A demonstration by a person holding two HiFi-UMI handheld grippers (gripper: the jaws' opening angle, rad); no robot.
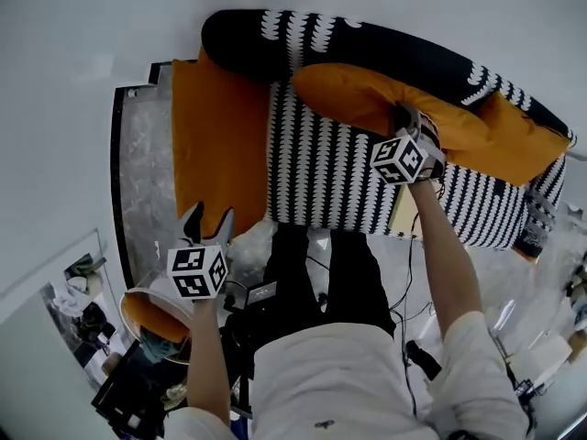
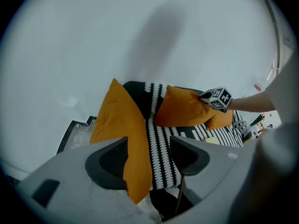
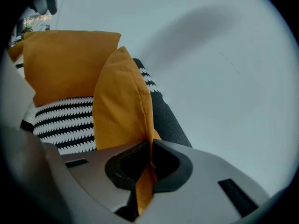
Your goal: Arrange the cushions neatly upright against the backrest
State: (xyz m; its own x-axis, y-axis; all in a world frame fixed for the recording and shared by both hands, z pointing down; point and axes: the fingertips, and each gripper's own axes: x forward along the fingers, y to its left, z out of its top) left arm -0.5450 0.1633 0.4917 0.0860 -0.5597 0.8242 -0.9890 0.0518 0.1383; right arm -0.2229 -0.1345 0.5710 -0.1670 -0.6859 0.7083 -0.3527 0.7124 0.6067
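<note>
The right gripper (image 3: 150,146) is clamped on the seam corner of the middle cushion (image 3: 122,101), probably to lift it upright against the backrest (image 1: 240,37). The left gripper (image 2: 149,157), jaws wide apart and holding nothing, hangs off the front left corner of the sofa (image 1: 321,177), near the left cushion (image 2: 122,125). The third cushion (image 1: 514,140), at the right end, is partly hidden behind the middle one, so its lean is unclear.

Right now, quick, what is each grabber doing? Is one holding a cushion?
Left gripper: open, holding nothing.
Right gripper: shut on the edge of the middle orange cushion.
</note>
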